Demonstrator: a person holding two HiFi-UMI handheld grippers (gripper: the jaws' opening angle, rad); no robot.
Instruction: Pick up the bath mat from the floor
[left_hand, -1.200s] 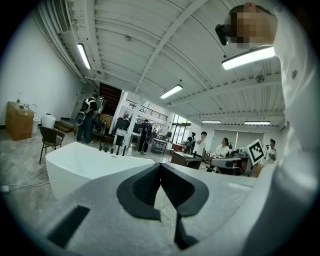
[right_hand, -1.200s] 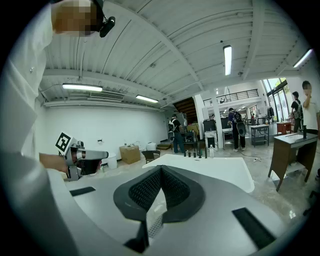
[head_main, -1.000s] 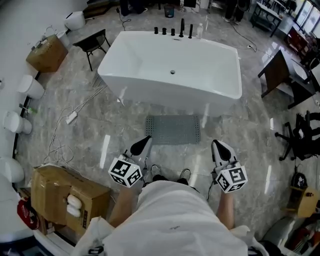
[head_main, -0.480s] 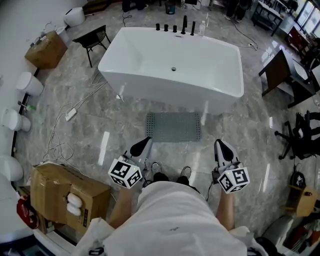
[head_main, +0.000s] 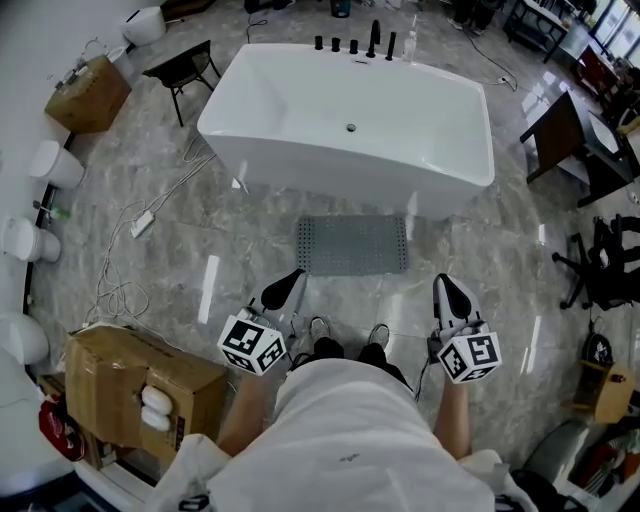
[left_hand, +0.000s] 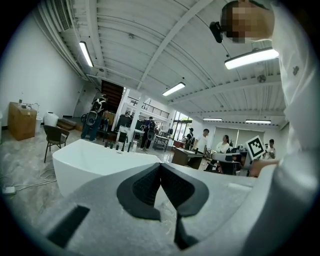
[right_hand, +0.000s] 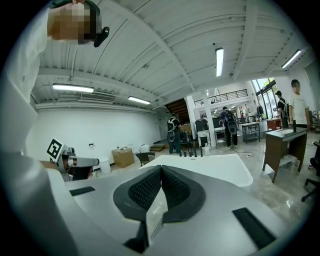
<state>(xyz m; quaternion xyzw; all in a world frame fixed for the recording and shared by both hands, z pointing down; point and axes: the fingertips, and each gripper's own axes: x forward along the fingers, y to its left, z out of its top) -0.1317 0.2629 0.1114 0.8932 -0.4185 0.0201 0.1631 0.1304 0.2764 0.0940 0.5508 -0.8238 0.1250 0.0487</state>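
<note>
Left gripper (head_main: 284, 288): I hold it shut, empty.
Right gripper (head_main: 449, 292): shut, empty in my hand.
Bath mat (head_main: 352, 245): flat on floor (head_main: 200, 230), just beside bathtub (head_main: 400, 150).

Grey bath mat (head_main: 352, 245) (dotted) — white bathtub (head_main: 350, 120)

No legible words, brands or numbers being shown in any view. Only black-and-white square code patterns being displayed, on left marker cube (head_main: 251, 345) of left tool (head_main: 296, 276) and right marker cube (head_main: 468, 357) of right tool (head_main: 443, 282). No print being made out on cardboard box (head_main: 120, 372).
</note>
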